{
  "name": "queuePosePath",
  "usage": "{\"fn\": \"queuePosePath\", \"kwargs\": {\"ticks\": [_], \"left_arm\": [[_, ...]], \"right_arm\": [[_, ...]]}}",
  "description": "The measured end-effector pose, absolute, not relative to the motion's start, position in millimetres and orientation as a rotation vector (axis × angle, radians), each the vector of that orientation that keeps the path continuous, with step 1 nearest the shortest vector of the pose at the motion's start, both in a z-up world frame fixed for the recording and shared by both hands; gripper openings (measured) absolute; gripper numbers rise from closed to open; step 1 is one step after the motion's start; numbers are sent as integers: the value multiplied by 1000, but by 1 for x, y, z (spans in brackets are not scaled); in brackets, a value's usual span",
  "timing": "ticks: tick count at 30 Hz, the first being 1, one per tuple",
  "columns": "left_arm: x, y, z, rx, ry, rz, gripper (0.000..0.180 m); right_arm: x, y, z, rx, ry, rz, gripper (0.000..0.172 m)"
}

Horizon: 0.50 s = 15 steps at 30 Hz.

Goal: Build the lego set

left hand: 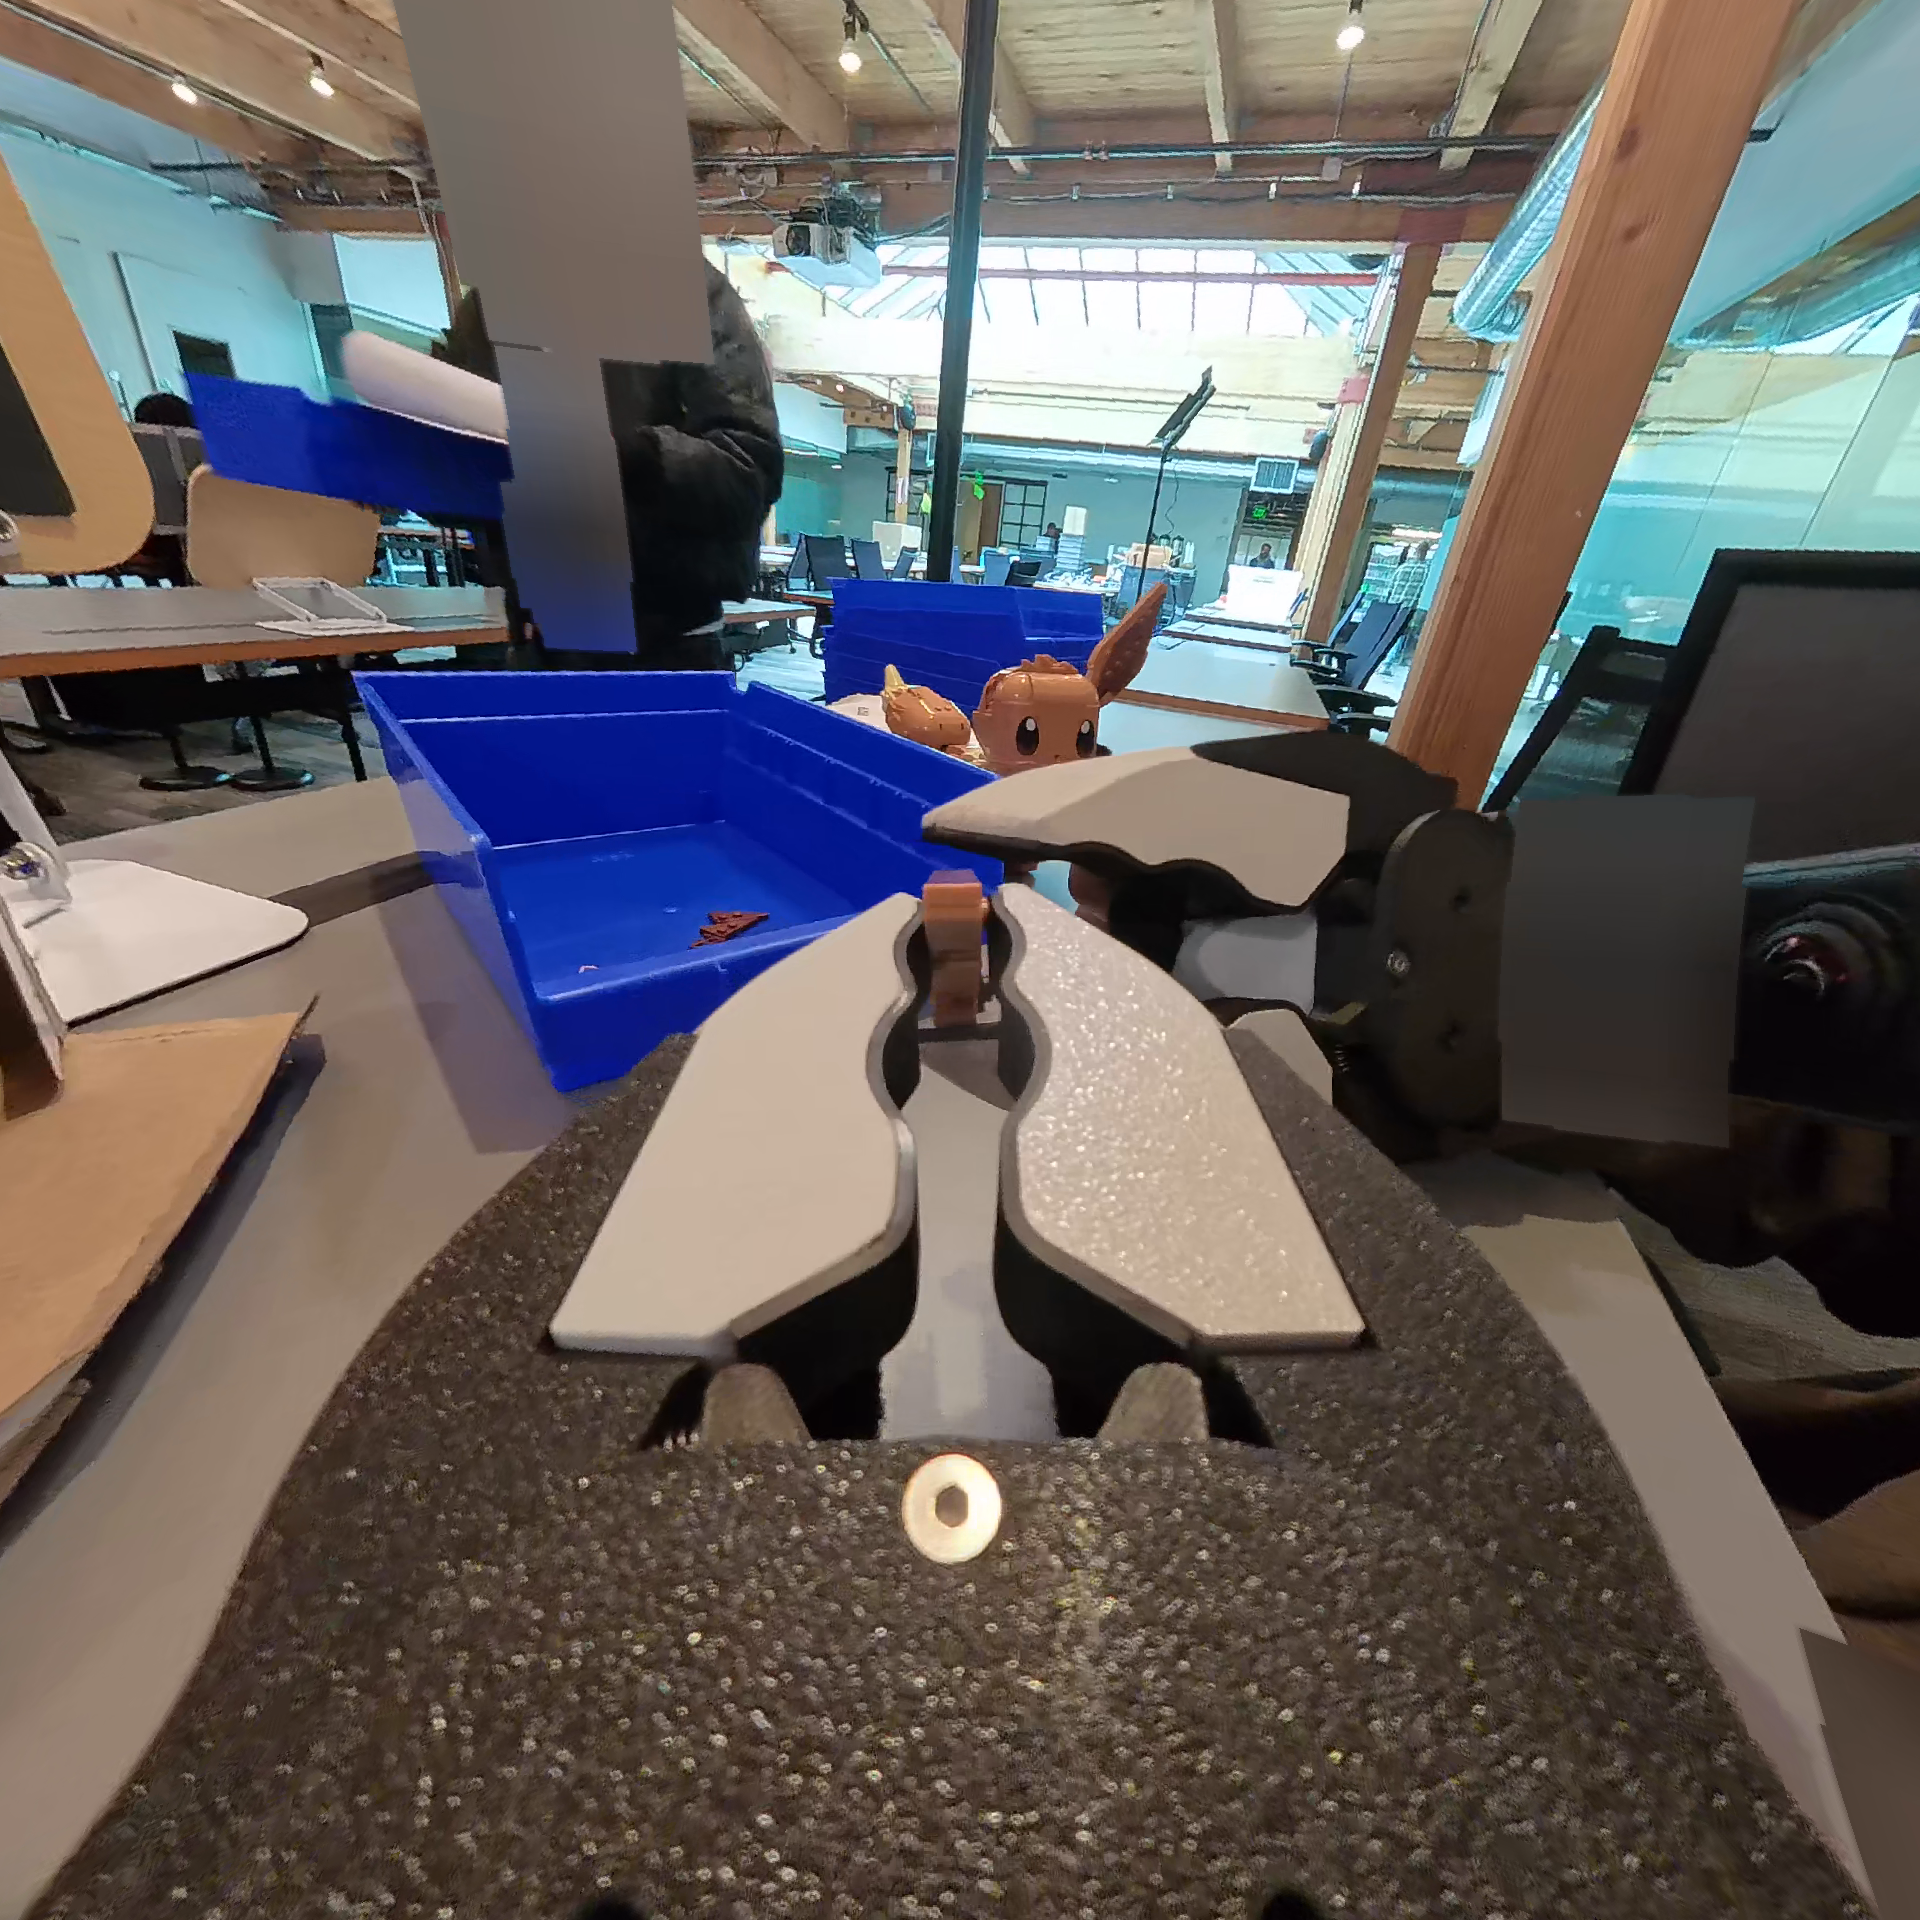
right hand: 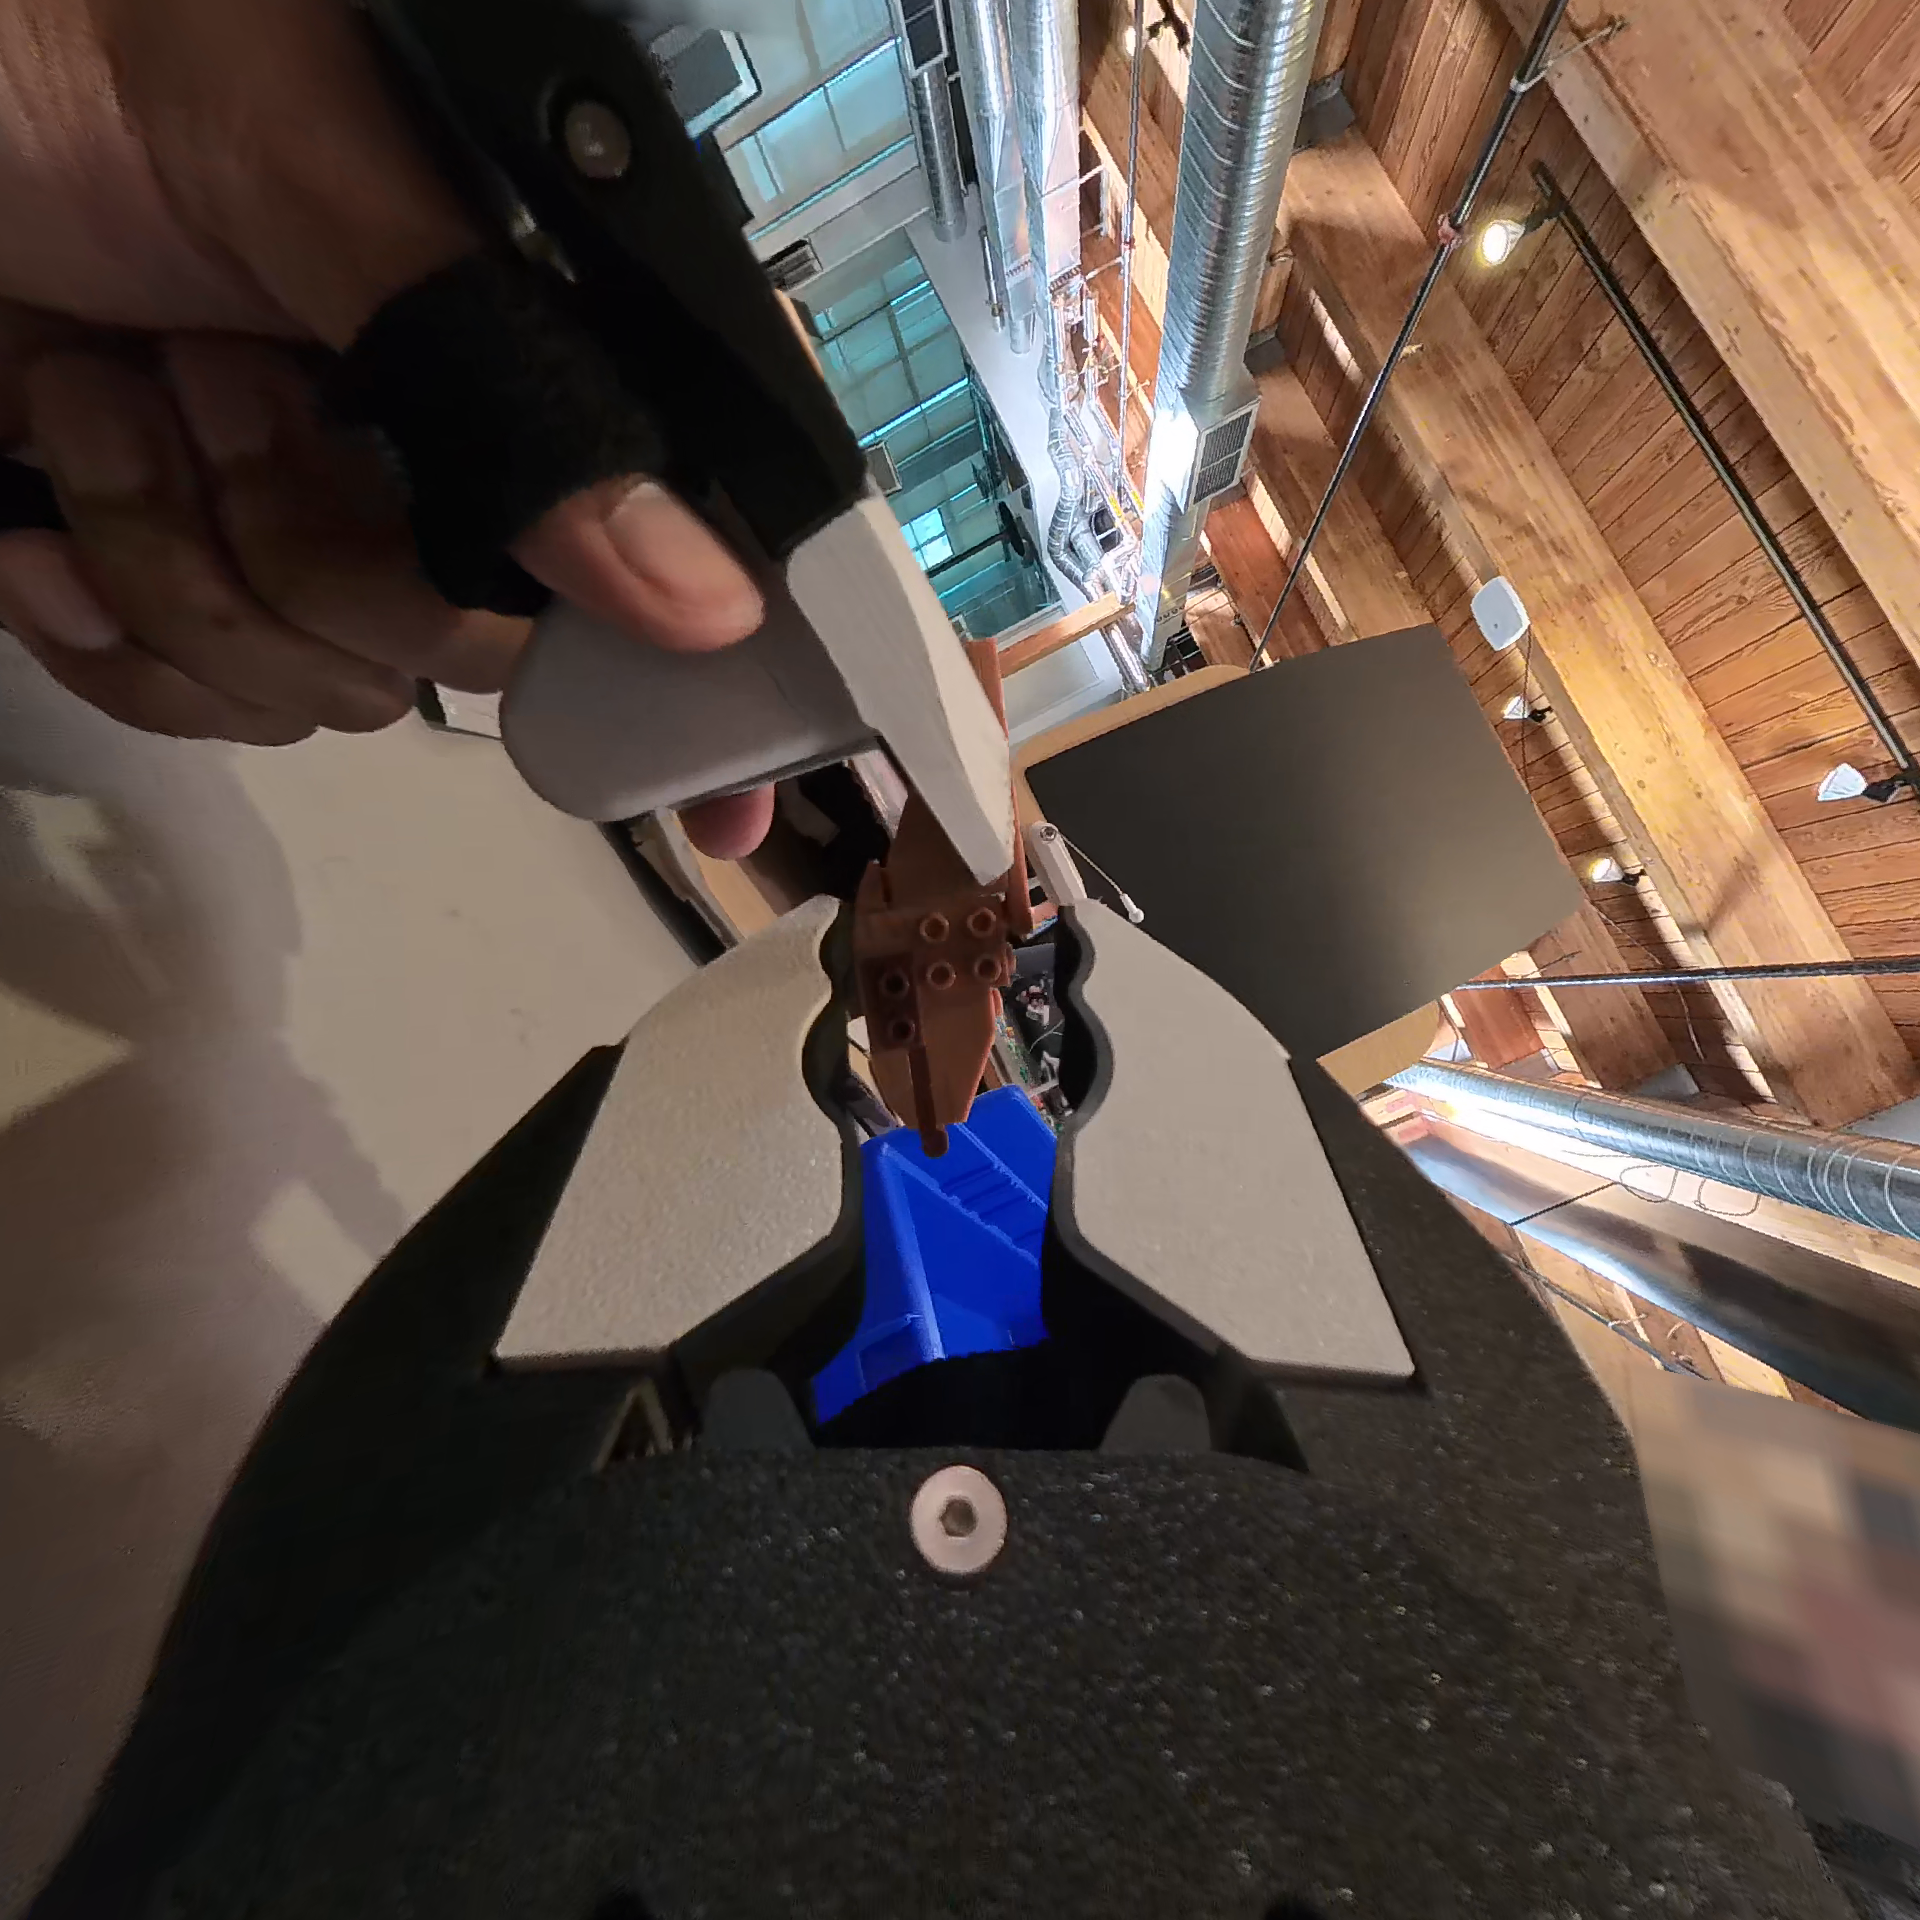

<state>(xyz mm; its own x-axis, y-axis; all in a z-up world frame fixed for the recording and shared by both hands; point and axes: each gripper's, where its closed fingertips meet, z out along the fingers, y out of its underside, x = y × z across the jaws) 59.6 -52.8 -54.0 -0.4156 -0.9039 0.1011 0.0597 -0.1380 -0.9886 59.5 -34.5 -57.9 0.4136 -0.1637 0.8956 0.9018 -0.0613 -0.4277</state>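
Claws: left [left hand: 956, 914] pinching brown brick piece [left hand: 954, 951], right [right hand: 951, 935] spread around it without gripping; blue bin [left hand: 623, 831] holds few brown plates [left hand: 730, 925].

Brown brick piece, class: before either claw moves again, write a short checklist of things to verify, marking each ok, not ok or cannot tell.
1. Left claw pinches the brown brick piece: ok.
2. Right claw closed on the piece: not ok, a gap shows on one side.
3. Contact on its other finger: cannot tell.
4. Blue bin upright and open: ok.
5. Brown plates lie in the bin: ok.
6. Brick figure standing behind the bin: ok.
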Motion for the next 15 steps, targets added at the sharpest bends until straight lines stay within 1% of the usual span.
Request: {"fn": "queuePosePath", "kwargs": {"ticks": [8, 11, 15], "left_arm": [[62, -52, -59, -1085, 1396, -1686, 10], [62, -52, -59, -1088, 1401, -1675, 10], [63, -52, -60, -1085, 1412, -1636, 10]], "right_arm": [[60, -33, -62, -1339, -775, -1065, 36], [59, -33, -64, -1340, -790, -1067, 32], [59, -33, -65, -1343, -796, -1064, 31]]}}
